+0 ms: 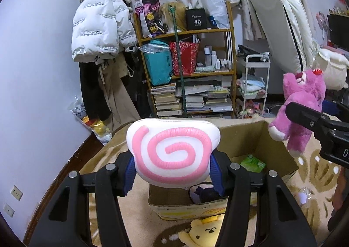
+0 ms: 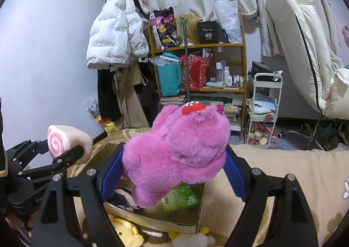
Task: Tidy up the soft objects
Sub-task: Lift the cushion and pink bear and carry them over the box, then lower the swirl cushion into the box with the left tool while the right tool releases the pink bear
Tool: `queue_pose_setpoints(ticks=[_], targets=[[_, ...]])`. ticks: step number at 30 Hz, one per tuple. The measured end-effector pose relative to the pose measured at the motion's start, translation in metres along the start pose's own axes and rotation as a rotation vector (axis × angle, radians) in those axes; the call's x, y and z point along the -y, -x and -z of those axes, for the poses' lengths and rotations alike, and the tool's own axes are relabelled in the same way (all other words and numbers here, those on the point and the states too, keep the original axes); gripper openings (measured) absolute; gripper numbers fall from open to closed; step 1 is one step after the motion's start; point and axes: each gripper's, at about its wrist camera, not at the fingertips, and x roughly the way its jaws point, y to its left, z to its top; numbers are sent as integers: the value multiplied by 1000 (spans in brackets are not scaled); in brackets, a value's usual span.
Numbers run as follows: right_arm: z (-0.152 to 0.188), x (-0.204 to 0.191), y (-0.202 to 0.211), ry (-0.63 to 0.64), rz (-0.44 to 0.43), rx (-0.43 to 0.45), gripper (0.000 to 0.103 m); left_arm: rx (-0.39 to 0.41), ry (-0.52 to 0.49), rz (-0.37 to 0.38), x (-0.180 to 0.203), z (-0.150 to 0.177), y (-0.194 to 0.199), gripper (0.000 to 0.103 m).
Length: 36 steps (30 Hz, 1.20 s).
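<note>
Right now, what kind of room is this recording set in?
Most likely a lived-in bedroom: a puffer jacket hangs on the wall, a cluttered wooden shelf holds books and bottles, and a mattress leans against the curtains.

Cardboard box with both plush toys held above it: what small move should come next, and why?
Probably lower the pink bear into the cardboard box and let go. The right hand-held gripper holds it right over the opening, where the green pack leaves room. The left hand-held gripper grips the swirl cushion, which could follow.
</note>
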Motion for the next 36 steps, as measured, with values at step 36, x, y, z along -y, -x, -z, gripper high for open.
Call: queue_pose_setpoints(ticks=[36], targets=[[38,3,-55,38,-10,-181,91,-154,-1,36,5,29,-49,67]])
